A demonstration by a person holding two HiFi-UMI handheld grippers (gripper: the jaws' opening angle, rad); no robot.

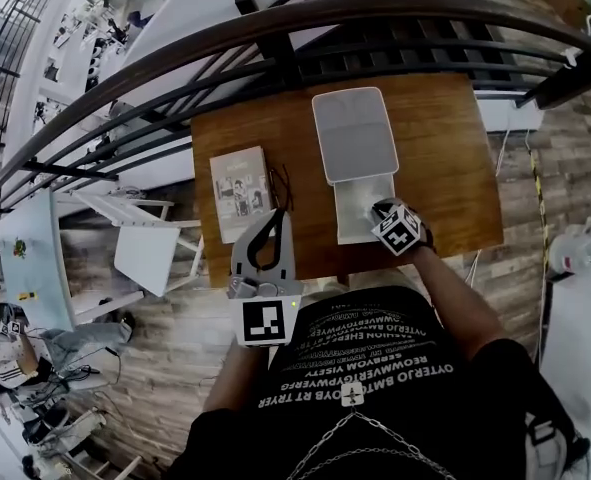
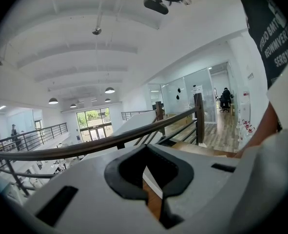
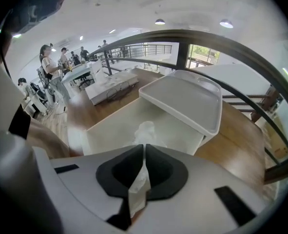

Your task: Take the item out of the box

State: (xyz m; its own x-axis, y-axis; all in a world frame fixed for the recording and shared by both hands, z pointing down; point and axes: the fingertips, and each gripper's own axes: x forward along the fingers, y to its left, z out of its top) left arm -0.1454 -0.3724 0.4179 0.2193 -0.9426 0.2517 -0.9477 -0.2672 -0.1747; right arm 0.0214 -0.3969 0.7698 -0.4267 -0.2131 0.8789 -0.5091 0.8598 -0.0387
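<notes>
A white box (image 1: 358,218) stands open on the wooden table (image 1: 445,168), and its lid (image 1: 355,133) is tipped back behind it. In the right gripper view the box's inner wall (image 3: 105,130) and lid (image 3: 182,101) show clearly. A white item in crinkly clear plastic (image 3: 146,129) lies inside. My right gripper (image 3: 144,150) points steeply down into the box and is shut on a fold of that plastic. In the head view the right gripper (image 1: 383,211) sits at the box's front right. My left gripper (image 1: 277,213) hovers over the table's near edge, left of the box, shut on nothing.
A pale booklet (image 1: 241,193) lies on the table left of the box, with a thin black cord (image 1: 280,183) beside it. A dark curved railing (image 1: 275,38) runs behind the table. A white stand (image 1: 145,253) is on the floor to the left.
</notes>
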